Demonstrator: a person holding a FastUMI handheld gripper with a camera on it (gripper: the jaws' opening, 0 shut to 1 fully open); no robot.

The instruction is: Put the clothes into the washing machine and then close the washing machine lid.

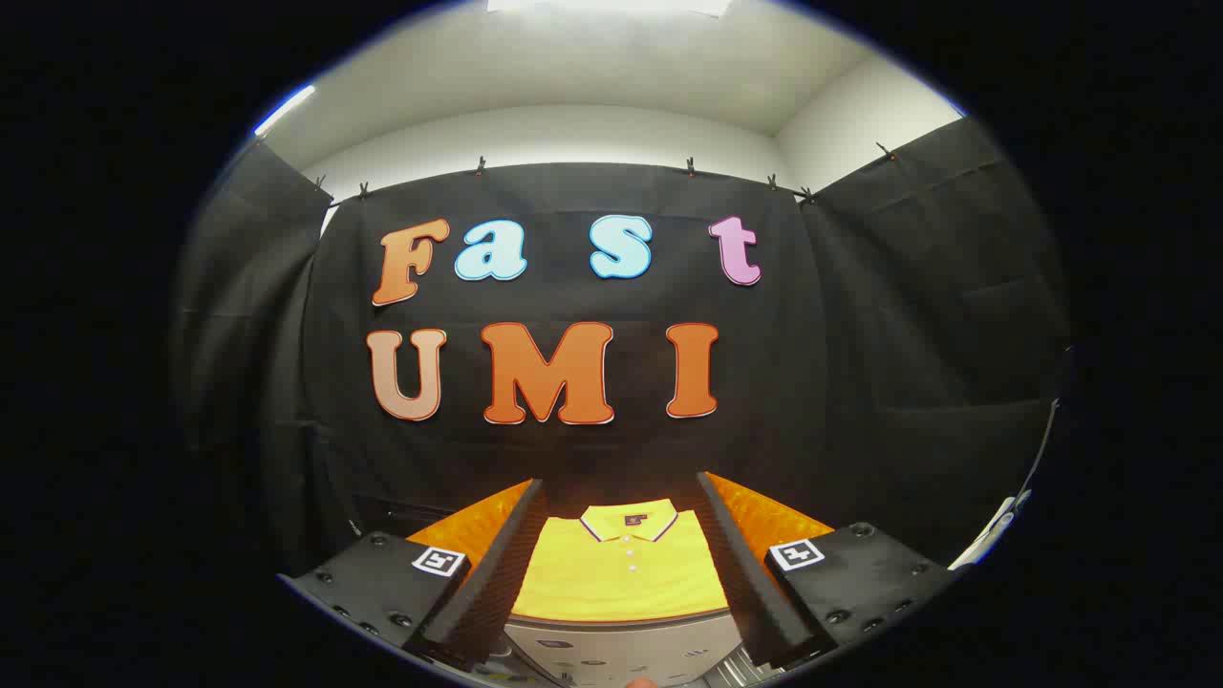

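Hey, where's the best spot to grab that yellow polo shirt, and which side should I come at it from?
Probably the near hem of the yellow polo shirt. It lies flat, collar away from the gripper, buttons up, on the light surface. The open fingers already frame it, so come from above on the near side and pinch up a fold, since flat cloth offers no edge to clamp.

One yellow shirt [621, 569] lies flat beyond one washer [621, 645]. One gripper [619, 535] hangs above the washer, its two fingers [497, 564] spread apart, one each side of the shirt.
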